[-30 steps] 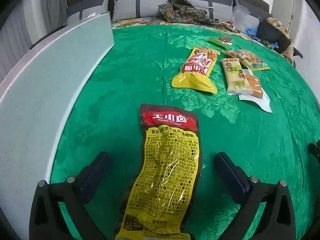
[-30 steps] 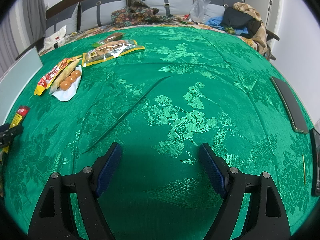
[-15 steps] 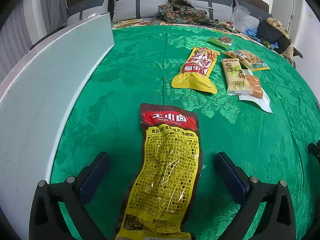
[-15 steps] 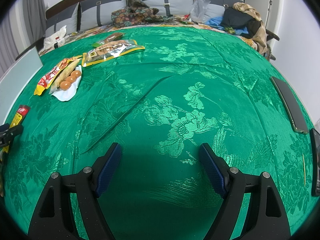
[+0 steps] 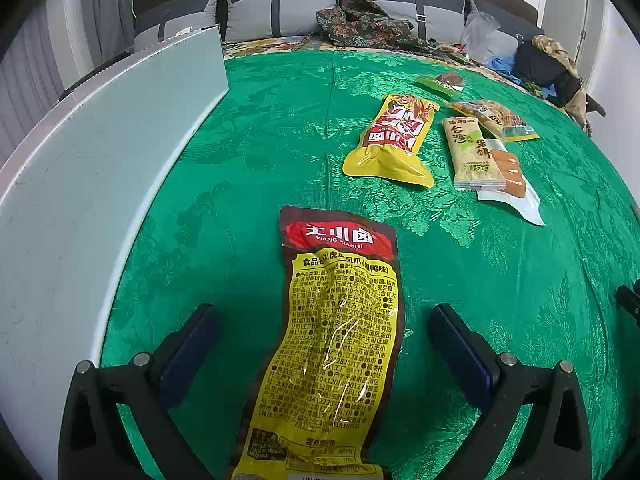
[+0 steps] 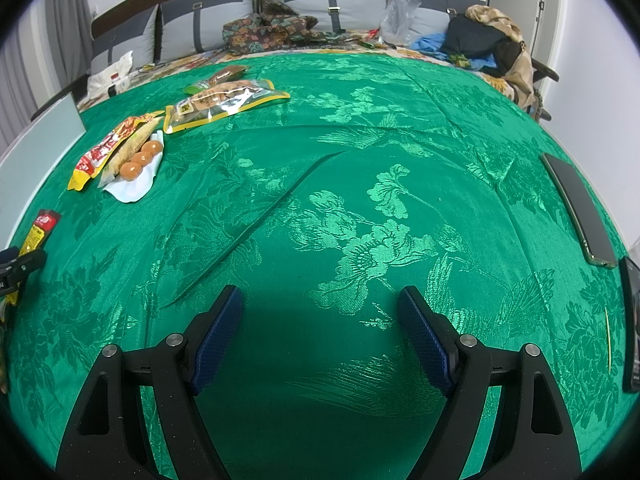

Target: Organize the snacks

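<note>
Nothing has shifted over the last second: the left gripper point(image 5: 320, 344) hangs with its jaws spread wide on either side of the yellow-and-maroon Wang Xiaolu snack pouch point(image 5: 336, 336), which lies flat and unheld on the green brocade cloth point(image 5: 256, 160), and the right gripper point(image 6: 320, 336) is likewise splayed over bare cloth with nothing between its pads. Further off, the yellow-and-red pouch point(image 5: 394, 140), the rice-cracker pack point(image 5: 474, 152), the clear pack of orange balls point(image 5: 512, 172), the clear yellow-edged bag point(image 5: 496, 118) and a small green-and-brown packet point(image 5: 440, 81) sit in a loose overlapping cluster. Judging by this, sorting has barely begun, with the near pouch likely the first to be picked up and no visible destination.
</note>
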A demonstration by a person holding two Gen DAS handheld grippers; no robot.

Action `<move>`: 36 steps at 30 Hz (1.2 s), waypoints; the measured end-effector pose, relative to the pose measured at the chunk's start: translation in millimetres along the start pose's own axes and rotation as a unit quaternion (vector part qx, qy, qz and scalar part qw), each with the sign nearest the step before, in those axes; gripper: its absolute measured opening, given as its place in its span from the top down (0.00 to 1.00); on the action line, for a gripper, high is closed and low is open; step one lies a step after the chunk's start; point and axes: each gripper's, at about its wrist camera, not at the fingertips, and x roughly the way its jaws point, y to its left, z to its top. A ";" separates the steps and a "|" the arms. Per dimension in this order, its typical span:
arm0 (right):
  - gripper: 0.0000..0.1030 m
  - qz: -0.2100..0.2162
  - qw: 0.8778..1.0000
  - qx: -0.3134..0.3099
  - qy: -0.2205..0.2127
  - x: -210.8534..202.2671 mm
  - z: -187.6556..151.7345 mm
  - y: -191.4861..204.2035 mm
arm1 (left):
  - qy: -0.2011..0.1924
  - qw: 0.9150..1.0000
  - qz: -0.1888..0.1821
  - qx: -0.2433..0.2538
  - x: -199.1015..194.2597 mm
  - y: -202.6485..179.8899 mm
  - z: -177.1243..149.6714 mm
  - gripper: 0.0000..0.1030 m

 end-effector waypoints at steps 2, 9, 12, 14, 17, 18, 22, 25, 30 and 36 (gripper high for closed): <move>0.19 0.000 1.000 0.000 0.000 0.0 0.0 0.0 | 0.000 1.000 0.000 0.000 0.0 0.0 -0.1 0.00; 0.19 0.000 1.000 0.000 0.000 0.0 -0.2 -0.1 | 0.000 1.000 0.000 0.000 0.2 -0.1 -0.1 0.00; 0.19 0.000 1.000 0.000 0.000 0.0 -0.2 -0.1 | 0.000 1.000 0.000 0.000 0.3 -0.3 0.0 0.00; 0.19 0.000 1.000 0.000 0.000 0.0 -0.2 0.0 | 0.000 1.000 0.000 0.000 0.3 -0.1 -0.1 0.00; 0.19 0.000 1.000 0.000 0.000 0.0 -0.2 -0.1 | 0.003 1.000 -0.003 0.007 3.2 -3.2 2.9 0.00; 0.19 0.000 1.000 0.000 0.000 0.0 0.1 0.0 | 0.006 1.000 -0.005 0.013 3.2 -4.3 3.5 0.00; 0.19 0.000 1.000 0.000 0.000 0.0 -0.1 -0.1 | 0.024 0.999 -0.019 0.033 6.7 -2.9 10.1 0.00; 0.19 0.000 1.000 0.000 0.000 0.0 -0.3 -0.1 | 0.010 0.999 -0.023 0.037 5.0 -1.9 6.9 0.00; 0.19 0.000 1.000 0.000 0.000 0.0 0.0 -0.1 | 0.002 0.999 -0.023 0.035 4.4 -1.0 5.2 0.00; 0.17 -0.001 1.000 0.000 0.009 1.5 3.1 1.5 | 0.002 0.999 -0.024 0.035 4.4 -0.6 5.2 0.00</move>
